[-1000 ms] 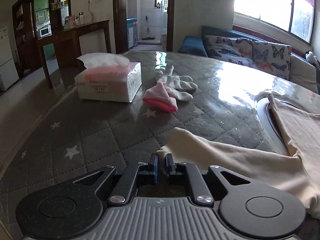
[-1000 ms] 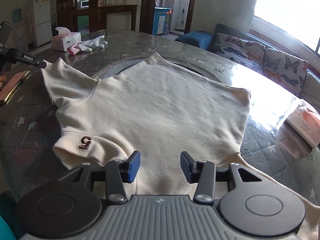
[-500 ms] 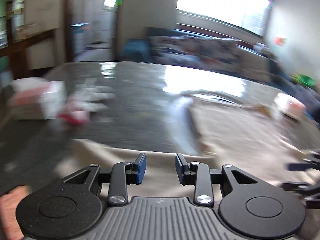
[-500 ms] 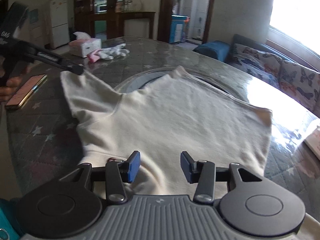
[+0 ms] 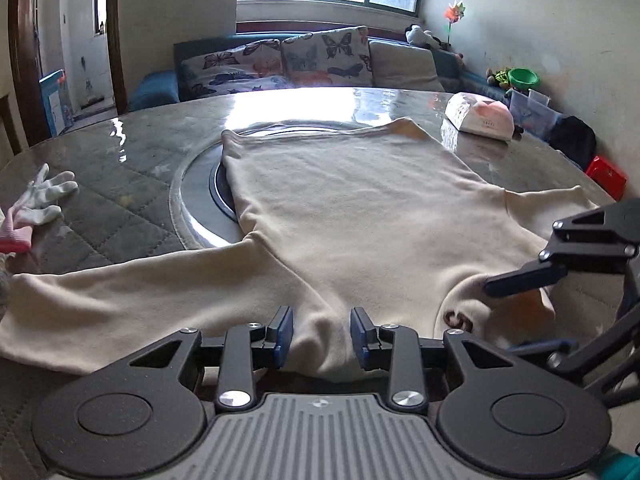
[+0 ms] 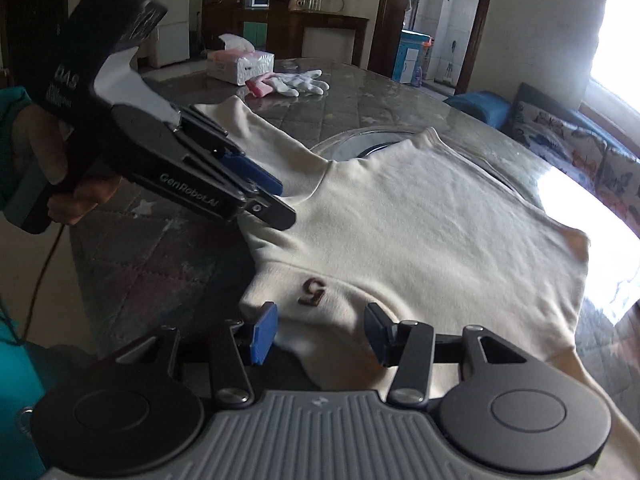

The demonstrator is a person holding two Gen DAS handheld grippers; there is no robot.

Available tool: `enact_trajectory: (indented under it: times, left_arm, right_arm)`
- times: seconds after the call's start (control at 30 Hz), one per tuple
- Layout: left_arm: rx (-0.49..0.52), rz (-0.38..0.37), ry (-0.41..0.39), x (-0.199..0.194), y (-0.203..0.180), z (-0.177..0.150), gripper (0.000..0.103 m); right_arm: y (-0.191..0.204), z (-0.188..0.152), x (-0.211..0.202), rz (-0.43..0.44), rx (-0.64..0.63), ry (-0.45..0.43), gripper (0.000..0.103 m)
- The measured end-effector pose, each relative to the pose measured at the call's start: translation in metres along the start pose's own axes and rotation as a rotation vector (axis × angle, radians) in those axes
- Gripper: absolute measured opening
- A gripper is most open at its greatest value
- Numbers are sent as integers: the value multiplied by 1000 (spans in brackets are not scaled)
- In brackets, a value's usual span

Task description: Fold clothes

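Cut off by the left edge in the left wrist view: cream shirt (image 5: 340, 216) sleeve end and pink glove cuff (image 5: 14, 236); brown collar mark (image 5: 458, 318) unreadable there.

Round quilted tabletop (image 5: 132, 184) under glossy clear cover, cream sweater (image 5: 360, 216) spread flat across its middle, white gloves (image 5: 44, 196) and a tissue box (image 6: 240, 66) off one side, another pack (image 5: 480, 118) at the far edge.
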State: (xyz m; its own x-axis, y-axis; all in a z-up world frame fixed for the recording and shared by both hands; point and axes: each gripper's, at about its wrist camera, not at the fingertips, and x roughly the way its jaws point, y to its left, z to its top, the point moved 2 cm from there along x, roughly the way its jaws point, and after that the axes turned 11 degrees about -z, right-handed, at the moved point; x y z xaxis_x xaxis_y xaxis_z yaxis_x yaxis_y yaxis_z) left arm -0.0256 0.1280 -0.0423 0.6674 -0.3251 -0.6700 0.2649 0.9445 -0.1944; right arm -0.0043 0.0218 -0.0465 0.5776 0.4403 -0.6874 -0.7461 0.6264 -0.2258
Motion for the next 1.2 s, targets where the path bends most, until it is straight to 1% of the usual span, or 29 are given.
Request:
enact_trajectory:
  times: [0.07,0.13,0.23,0.3,0.43,0.5,0.6,0.67,0.73,0.77,0.8,0.83,0.9,1.0,1.07,1.2]
  left_arm:
    - [-5,5,0,-3,3,0,36]
    - [-13,8,2,-4,6,0,38]
    - [-10,6,5,-4,5,3,41]
    - [-2,1,2,-4,2,7,44]
    - [17,2,-11,-5,-4,18,57]
    - [19,-2,-14,-2,-8,24,66]
    - [17,-17,-20,4,-14,31,76]
    - [18,-28,-21,10,-20,34,78]
    - [20,-38,-18,16,-27,37,86]
    - [23,-42,-17,19,-31,39,92]
    - [28,-45,-17,22,-35,40,94]
    - [34,-48,-17,24,-39,41,95]
    - [42,-57,-16,29,-46,44,99]
    - [48,-67,-17,35,-56,48,102]
    - [51,-71,-17,39,-61,50,103]
    - [65,-80,-8,45,-71,51,103]
  right_arm:
    - [-9,-1,-8,-16,37,-16,49]
    - [-22,-3,-12,-28,101,-13,50]
    - [-35,-13,-9,-44,173,22,50]
    - [-39,-23,-7,-22,205,49,50]
    - [-43,-30,-16,-37,211,34,50]
    - [-51,-32,-23,-62,243,18,55]
    - [-68,-37,-32,-124,310,1,61]
    - [-79,-43,-36,-165,353,3,61]
    - [-97,-53,-42,-229,424,8,68]
    - [-102,-58,-44,-252,449,8,74]
    - [-109,-64,-47,-283,477,8,76]
    - [-118,-71,-50,-324,509,11,76]
    - [-132,-84,-52,-379,561,25,77]
    - [-152,-101,-55,-465,618,49,77]
    - [-172,-118,-59,-556,658,71,77]
    - [-200,-140,-68,-642,744,80,77]
